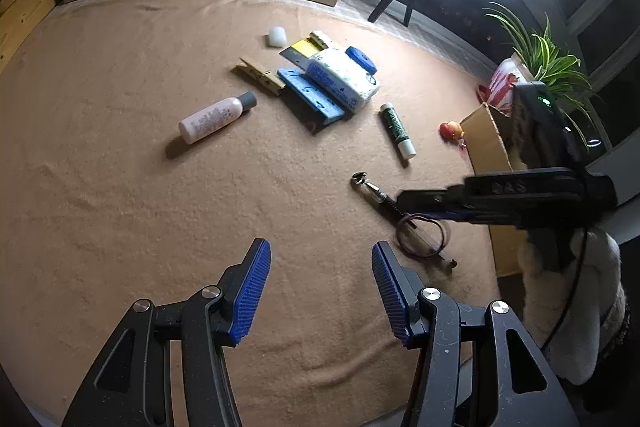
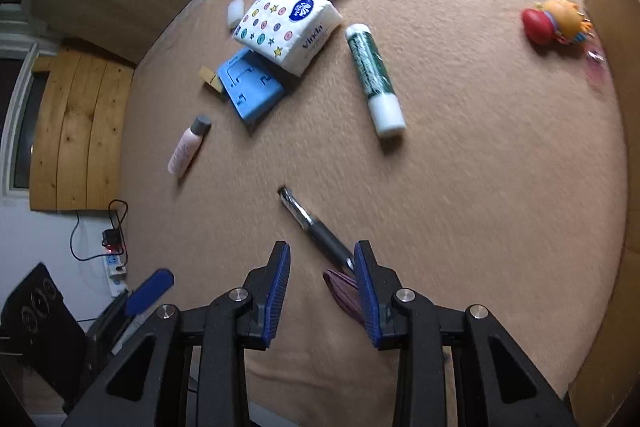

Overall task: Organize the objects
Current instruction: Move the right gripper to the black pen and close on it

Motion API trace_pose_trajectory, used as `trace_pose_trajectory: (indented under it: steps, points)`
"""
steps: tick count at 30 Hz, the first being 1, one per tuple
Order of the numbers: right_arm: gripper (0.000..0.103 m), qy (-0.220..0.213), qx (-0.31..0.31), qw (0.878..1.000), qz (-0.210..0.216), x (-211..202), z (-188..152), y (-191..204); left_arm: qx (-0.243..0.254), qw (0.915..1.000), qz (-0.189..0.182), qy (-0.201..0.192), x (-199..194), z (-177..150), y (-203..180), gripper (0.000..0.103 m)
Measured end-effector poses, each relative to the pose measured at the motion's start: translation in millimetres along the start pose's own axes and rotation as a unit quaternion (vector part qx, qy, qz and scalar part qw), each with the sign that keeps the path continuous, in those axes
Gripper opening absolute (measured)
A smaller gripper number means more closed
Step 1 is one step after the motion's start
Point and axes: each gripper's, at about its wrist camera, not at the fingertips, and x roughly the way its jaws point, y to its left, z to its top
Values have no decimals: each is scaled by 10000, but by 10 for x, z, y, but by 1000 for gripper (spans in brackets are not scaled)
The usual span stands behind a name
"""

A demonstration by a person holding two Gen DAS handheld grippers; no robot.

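Right gripper [image 2: 322, 291] jaws apart over the pen [image 2: 316, 227] w/ hair tie [image 2: 344, 293]; light, stiff, rolls easily, so grab mid-barrel imo. Left gripper [image 1: 321, 289] jaws apart, empty.

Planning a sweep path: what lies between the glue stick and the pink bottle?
In the right wrist view, the blue block sits between the glue stick and the pink bottle, with the tissue pack leaning on it.

Tissue pack [image 2: 286, 29] atop box [image 2: 252, 87], glue stick [image 2: 374, 77] to right.
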Motion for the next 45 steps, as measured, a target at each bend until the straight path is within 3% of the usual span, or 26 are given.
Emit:
trace_pose_trajectory:
  steps: [14,17,22,26,34,39,45]
  points:
    - [30,222,-206,9971,703,-8,-249,300,83,9999,-15,90,60,-37,-39,56]
    - [30,-40,-372,9985,411,-97,-228,295,123,9998,-34,125,84,-48,-86,55]
    - [30,-410,-920,9924,-702,-132,-190,285,548,9979,-6,335,229,-115,-329,54]
    - [30,-373,-1051,9899,-880,-22,-156,248,1055,9928,14,562,431,-194,-607,43]
    - [30,-343,-1517,9811,-1155,149,-171,357,1458,9852,231,877,727,-334,-852,32]
    - [16,-427,-1837,9724,-1371,154,-186,387,1655,9815,605,754,755,-356,-870,6]
    - [12,-506,-1874,9699,-1467,98,-210,316,1648,9811,810,614,697,-334,-754,2]
